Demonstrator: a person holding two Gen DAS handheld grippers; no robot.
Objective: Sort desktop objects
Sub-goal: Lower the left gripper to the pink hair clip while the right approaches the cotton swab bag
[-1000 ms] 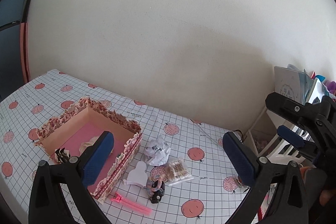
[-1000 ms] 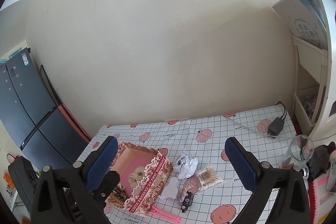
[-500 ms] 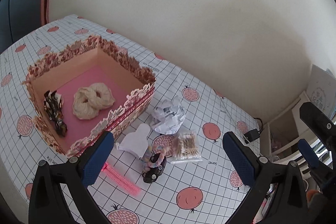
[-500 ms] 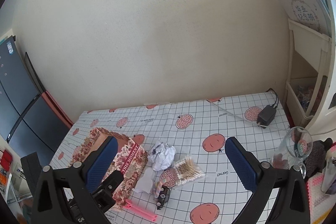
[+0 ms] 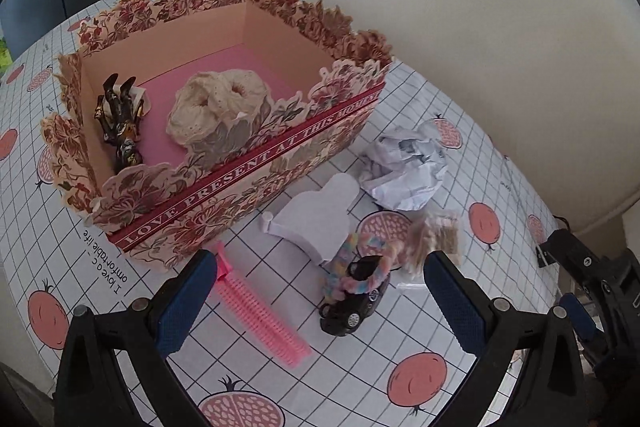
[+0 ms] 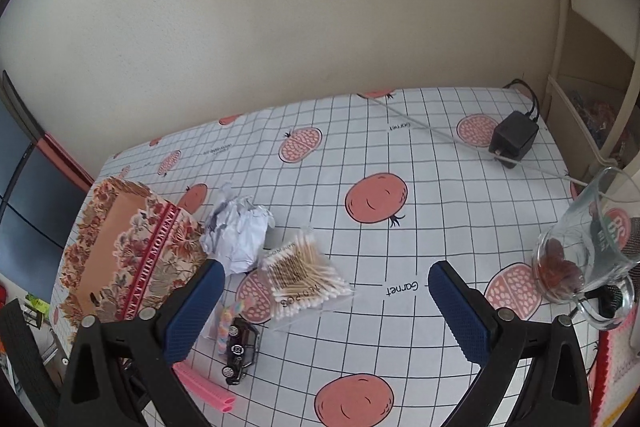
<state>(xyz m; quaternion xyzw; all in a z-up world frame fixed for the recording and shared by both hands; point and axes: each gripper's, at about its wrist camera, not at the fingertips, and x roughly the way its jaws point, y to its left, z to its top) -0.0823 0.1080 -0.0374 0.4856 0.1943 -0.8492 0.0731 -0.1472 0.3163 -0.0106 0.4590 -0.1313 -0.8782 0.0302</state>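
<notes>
— What does your floral box [image 5: 256, 163] read, and where does it sit?

— Its red band says "LOVE PRESENT AT THIS MOMENT"; it stands on the tablecloth [image 6: 400, 155] at the left, scalloped card walls, pink floor; your left view looks inside, at a cream lace scrunchie [image 5: 216, 103] and a dark glossy hair claw [image 5: 120, 119]; your right view shows only its outer wall.

— And the loose things?

— Just beside the box lie a crumpled paper ball [image 5: 404, 167], a white flat card shape [image 5: 316, 219], a pink ribbed comb [image 5: 256, 311], and a black toy car [image 5: 356, 303] with a pastel band [image 5: 348, 267] draped on it; the bag of cotton swabs [image 6: 300, 275] is sharp only in your right view; the cloth prints "Garnet" and "I love a comfortable life".

— My grippers?

— Your left gripper [image 5: 318, 295] and right gripper [image 6: 326, 303] both hover with blue textured pads apart, empty; only the right view shows the black adapter [image 6: 512, 139] and the glass [image 6: 584, 247].
</notes>
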